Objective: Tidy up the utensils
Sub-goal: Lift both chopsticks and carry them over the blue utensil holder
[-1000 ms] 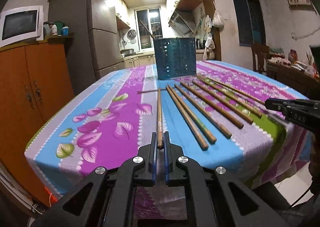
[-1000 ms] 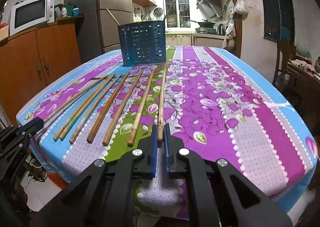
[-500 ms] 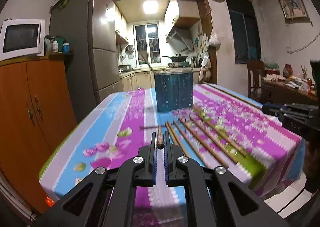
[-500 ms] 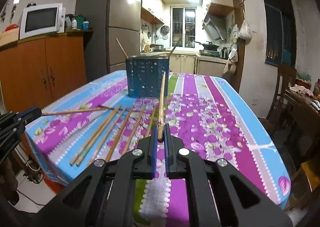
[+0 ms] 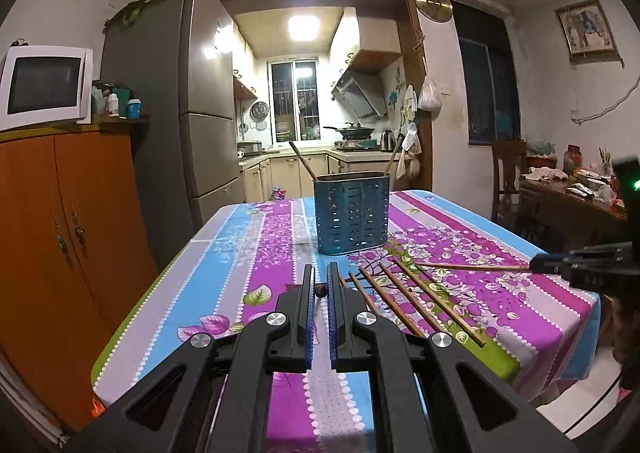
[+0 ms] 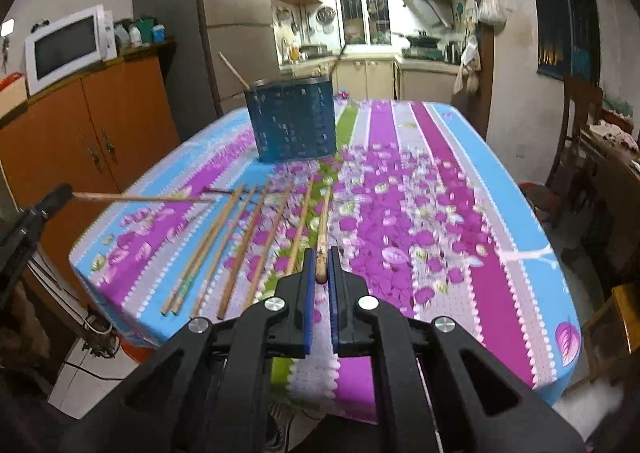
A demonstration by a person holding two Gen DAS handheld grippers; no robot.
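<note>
Dim room, glaring kitchen ceiling light (image 5: pixel 303 28), fisheye-bent edges, motion-blurred tablecloth (image 6: pixel 400 197).

Matt wooden chopsticks (image 5: pixel 416 303) lie on a printed cloth tablecloth (image 5: pixel 256 253) beside a perforated blue holder (image 5: pixel 351 213)

Our right gripper (image 6: pixel 320 273) was clamped on the near end of a long brown wooden chopstick (image 6: pixel 322 237), which ran forward above the flowered purple and blue tablecloth (image 6: pixel 440 213). To its left, six more wooden chopsticks (image 6: pixel 236 237) lay side by side on the cloth. Farther back stood the perforated blue utensil holder (image 6: pixel 294 119). At the left edge our left gripper (image 6: pixel 60 195) held another chopstick (image 6: pixel 140 198), pointing across.
</note>
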